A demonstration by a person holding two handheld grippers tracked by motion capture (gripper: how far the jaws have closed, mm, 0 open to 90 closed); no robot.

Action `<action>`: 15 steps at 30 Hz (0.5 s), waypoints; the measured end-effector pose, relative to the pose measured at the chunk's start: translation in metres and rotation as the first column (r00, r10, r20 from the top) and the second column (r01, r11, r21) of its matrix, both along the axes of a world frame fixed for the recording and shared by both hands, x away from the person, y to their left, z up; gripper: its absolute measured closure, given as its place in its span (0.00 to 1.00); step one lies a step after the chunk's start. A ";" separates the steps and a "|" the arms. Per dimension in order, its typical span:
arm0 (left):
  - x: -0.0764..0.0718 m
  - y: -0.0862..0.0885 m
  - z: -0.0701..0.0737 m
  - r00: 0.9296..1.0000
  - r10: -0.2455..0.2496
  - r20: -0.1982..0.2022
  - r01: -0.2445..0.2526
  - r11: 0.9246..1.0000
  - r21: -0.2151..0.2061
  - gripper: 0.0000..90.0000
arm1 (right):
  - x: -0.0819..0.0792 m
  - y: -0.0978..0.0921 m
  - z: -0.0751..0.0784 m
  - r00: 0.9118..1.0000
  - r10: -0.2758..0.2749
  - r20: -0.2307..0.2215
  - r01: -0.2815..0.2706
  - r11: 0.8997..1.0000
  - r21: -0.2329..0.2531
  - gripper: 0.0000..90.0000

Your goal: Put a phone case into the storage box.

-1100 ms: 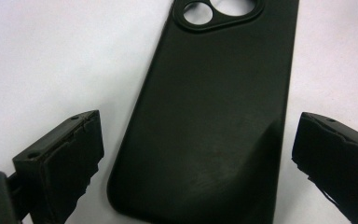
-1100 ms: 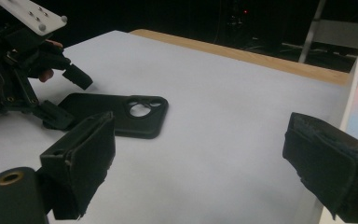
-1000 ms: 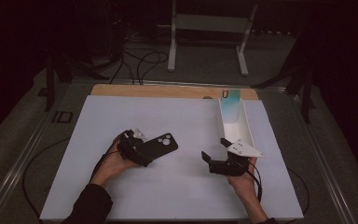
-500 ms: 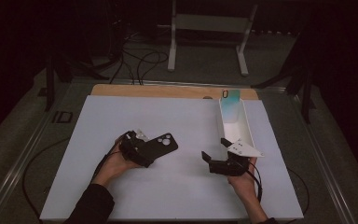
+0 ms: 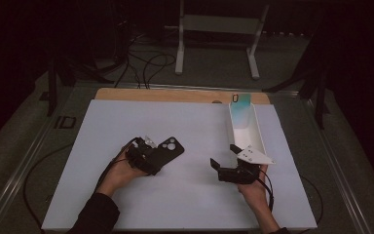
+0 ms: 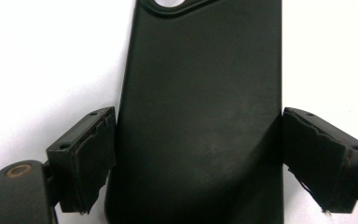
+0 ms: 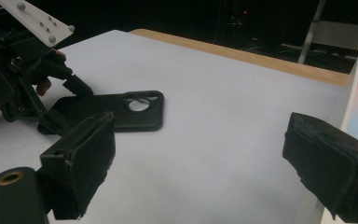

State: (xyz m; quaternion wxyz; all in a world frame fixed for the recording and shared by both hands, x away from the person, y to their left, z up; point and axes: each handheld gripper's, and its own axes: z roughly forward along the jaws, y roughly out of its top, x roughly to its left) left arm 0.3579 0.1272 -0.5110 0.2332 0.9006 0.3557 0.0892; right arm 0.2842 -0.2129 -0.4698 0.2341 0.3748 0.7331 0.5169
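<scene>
A black phone case (image 5: 169, 147) lies flat on the white tabletop, camera cutout pointing away from the left hand. My left gripper (image 5: 151, 157) is shut on its near end. In the left gripper view both pads press the long edges of the case (image 6: 200, 93), one pad (image 6: 91, 156) on each side. My right gripper (image 5: 224, 156) hovers open over bare table to the right, nothing between its fingers (image 7: 86, 158). From the right gripper view, the left gripper (image 7: 70, 105) holds the case (image 7: 126, 109) low on the table.
A long white tray (image 5: 259, 134) runs front to back at the right, just beyond the right gripper. A teal phone-shaped item (image 5: 241, 103) leans at its far end. A wooden strip (image 5: 175, 95) edges the back of the white sheet (image 5: 199, 122).
</scene>
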 end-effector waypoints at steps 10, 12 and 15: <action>-0.004 0.005 0.000 1.000 0.029 0.011 -0.028 0.998 -0.060 0.18 | 0.000 0.000 0.000 1.000 0.001 -0.003 -0.001 1.000 0.004 0.10; -0.005 0.004 0.000 0.999 0.029 0.017 -0.027 0.998 -0.062 0.18 | 0.001 0.000 0.000 1.000 0.000 -0.002 0.000 1.000 0.003 0.10; -0.007 0.004 0.002 0.999 0.030 0.026 -0.028 0.997 -0.067 0.18 | 0.001 0.000 0.000 1.000 -0.001 -0.004 0.001 1.000 0.004 0.11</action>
